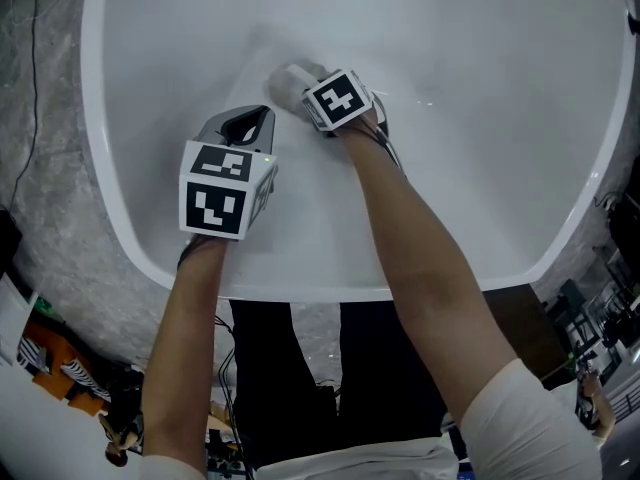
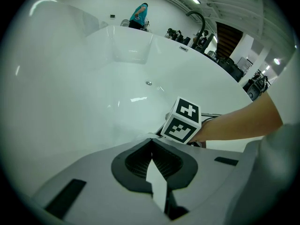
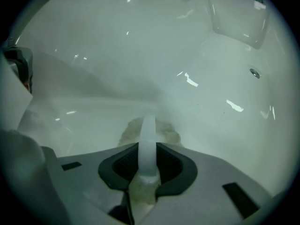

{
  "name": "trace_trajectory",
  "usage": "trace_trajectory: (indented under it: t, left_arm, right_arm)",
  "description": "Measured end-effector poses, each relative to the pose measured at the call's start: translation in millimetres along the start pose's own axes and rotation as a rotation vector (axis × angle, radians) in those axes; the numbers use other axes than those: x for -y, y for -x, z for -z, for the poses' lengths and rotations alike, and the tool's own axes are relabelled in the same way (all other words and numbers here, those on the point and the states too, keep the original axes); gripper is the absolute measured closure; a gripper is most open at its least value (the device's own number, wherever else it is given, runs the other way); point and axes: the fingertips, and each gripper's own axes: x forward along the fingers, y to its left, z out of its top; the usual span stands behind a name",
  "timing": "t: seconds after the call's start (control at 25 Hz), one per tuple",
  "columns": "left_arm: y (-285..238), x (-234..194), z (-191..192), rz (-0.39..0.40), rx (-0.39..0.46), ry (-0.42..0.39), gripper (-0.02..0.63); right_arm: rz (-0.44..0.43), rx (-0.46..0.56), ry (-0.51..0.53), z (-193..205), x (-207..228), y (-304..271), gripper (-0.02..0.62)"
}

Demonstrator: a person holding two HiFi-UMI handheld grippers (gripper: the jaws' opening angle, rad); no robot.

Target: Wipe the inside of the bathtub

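The white bathtub [image 1: 95, 168] fills the head view, and both grippers are inside it. My right gripper [image 1: 308, 86] is shut on a white strip [image 3: 148, 135] of a pale grey wiping pad [image 1: 288, 82], which presses against the tub's sloping wall [image 3: 93, 55]. In the right gripper view the pad [image 3: 166, 131] shows just beyond the jaws [image 3: 148, 149]. My left gripper [image 1: 256, 114] hovers to the left of and nearer than the right one. Its jaws are shut with nothing between them [image 2: 151, 140]. The right gripper's marker cube [image 2: 183, 121] sits just ahead of the left gripper. A drain [image 2: 148, 83] lies further along the tub floor.
Grey stone-like flooring [image 1: 40, 218] surrounds the tub, with a cable [image 1: 33, 38] at the left. Clutter lies at the lower left [image 1: 60, 368] and right [image 1: 600, 318]. Beyond the far rim stand a curved black tap [image 2: 199, 20] and a person in a teal top [image 2: 139, 15].
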Motion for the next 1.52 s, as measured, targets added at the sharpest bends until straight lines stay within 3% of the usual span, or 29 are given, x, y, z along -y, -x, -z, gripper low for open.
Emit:
trace_trajectory:
  t: [0.56,0.84,1.52]
  left_arm:
    - [9,-19,-5,0.012,0.015,0.02,0.594]
    - [24,-19,-7,0.016,0.015,0.018,0.594]
    - [111,6,2,0.032,0.04,0.052,0.594]
  right_arm:
    - [-0.056,0.004,0.051,-28,-28,-13,0.495]
    - [-0.124,0.041,0.052,-35,-51,2,0.495]
    - [-0.192,0.05,0.096,-33,-109,66,0.495]
